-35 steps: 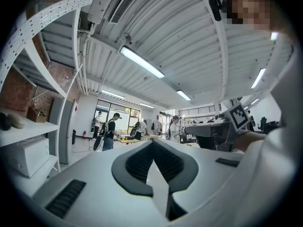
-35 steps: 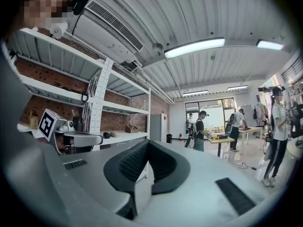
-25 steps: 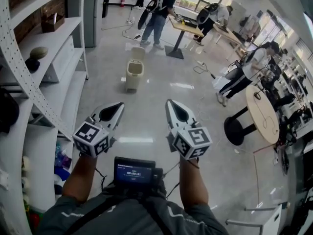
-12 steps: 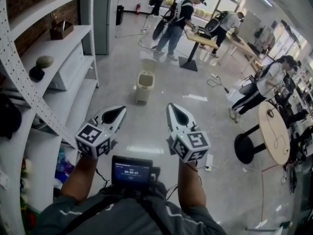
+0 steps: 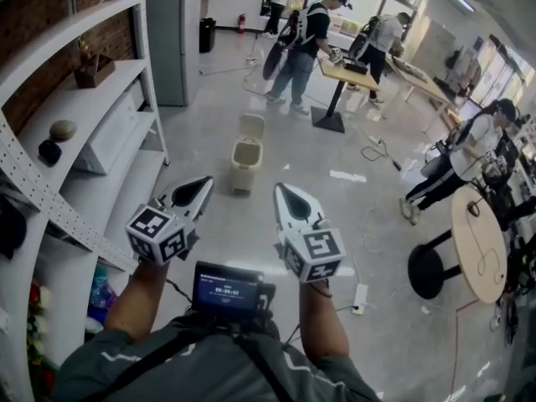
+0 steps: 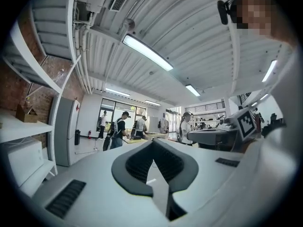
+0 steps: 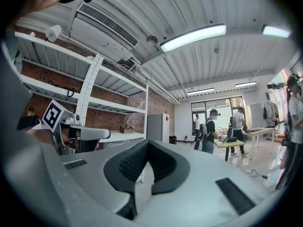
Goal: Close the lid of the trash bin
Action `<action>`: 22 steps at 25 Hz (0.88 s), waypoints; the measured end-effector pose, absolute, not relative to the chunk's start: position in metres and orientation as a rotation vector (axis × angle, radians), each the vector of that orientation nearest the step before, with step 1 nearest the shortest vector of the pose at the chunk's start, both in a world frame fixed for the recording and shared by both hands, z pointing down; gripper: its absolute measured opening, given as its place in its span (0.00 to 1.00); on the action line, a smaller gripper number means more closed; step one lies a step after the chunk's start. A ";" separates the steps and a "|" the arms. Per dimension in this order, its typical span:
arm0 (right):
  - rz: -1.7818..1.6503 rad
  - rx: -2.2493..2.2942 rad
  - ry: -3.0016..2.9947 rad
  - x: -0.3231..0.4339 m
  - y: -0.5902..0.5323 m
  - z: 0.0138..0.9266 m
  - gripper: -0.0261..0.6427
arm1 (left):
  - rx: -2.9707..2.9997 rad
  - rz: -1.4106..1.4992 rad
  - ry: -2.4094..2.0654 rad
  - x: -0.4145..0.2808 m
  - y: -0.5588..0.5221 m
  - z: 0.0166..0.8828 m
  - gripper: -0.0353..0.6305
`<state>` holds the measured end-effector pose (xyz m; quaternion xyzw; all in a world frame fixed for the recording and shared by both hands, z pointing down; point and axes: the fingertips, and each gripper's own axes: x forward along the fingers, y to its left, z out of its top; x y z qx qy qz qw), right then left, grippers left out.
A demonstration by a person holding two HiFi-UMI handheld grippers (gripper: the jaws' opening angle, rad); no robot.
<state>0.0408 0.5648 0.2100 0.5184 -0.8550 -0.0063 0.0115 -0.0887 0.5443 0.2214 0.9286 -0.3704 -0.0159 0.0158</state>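
Head view, trash bin nearer, lid still open

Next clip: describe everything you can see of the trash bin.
The trash bin is small, cream-coloured and plastic-looking, with a boxy body. Its hinged lid stands raised at the back, leaving the mouth open. It stands upright and alone on the glossy grey floor, touched by nothing else. Its contents cannot be made out.
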 end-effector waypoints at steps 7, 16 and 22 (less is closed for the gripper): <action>0.037 1.578 -2.728 0.061 0.518 0.214 0.05 | 2.886 -0.030 -1.195 -0.061 0.500 0.220 0.05; 0.142 1.687 -2.691 0.087 0.423 0.226 0.05 | 2.907 0.055 -1.114 -0.038 0.404 0.239 0.05; 0.181 1.747 -2.644 0.089 0.356 0.231 0.05 | 2.899 0.041 -1.069 -0.042 0.331 0.244 0.05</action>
